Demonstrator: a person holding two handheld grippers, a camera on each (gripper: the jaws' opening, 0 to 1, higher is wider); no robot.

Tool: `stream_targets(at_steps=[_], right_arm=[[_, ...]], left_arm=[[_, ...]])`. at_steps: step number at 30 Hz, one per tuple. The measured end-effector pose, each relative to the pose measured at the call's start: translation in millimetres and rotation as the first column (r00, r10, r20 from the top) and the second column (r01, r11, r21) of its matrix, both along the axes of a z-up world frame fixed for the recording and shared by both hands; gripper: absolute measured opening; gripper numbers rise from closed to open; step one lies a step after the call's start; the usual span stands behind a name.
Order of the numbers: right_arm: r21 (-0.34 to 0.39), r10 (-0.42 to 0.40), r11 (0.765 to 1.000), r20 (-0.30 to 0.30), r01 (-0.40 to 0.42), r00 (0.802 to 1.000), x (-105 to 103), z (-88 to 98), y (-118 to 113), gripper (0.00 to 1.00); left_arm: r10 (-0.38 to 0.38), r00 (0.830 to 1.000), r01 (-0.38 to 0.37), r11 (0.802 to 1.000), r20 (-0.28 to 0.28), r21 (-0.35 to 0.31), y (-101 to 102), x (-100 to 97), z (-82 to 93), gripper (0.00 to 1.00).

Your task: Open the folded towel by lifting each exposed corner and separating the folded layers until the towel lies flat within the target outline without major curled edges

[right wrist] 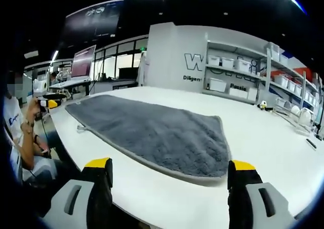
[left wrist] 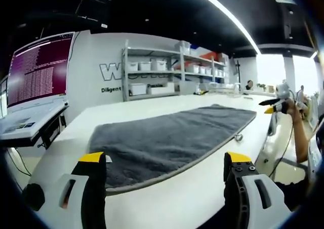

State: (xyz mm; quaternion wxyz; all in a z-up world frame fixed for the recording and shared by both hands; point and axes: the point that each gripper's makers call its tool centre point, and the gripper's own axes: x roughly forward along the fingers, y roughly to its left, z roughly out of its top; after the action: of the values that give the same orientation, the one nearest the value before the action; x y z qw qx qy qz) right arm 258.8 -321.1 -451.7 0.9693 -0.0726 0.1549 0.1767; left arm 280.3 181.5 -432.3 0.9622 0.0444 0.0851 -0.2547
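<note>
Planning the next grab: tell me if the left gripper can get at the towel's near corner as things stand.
Probably yes. The left gripper is open, holds nothing, and the grey towel lies flat on the white table with its near corner just ahead of the jaws; nothing lies between them.

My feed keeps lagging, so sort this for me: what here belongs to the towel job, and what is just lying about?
Job:
- grey towel, spread on the white table
- left claw, open
- right claw, open

Lying about:
- monitor with text
- shelf rack holding white bins
- small yellow object on the table
</note>
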Motion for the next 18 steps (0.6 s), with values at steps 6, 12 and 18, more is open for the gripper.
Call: stream_targets(at_steps=[6,12,18], right_arm=[[-0.006,-0.031,0.999,0.026,0.031,0.999,-5.2,8.3,-5.4,0.94],[-0.035,-0.065,0.997,0.005,0.065,0.998,-12.8,3.0,-13.5,0.94],[-0.024,-0.109,0.994,0.023,0.110,0.994,-13.6,9.4,-32.4,0.93]], left_arm=[[0.001,1.000,-0.001,1.000,0.000,-0.002,-0.6,-2.9,-1.3,0.94],[-0.004,1.000,0.004,1.000,0.003,-0.012,3.1,-9.1,1.2,0.94],[-0.001,1.000,0.001,1.000,0.007,-0.017,2.4,-8.6,3.3,0.94]])
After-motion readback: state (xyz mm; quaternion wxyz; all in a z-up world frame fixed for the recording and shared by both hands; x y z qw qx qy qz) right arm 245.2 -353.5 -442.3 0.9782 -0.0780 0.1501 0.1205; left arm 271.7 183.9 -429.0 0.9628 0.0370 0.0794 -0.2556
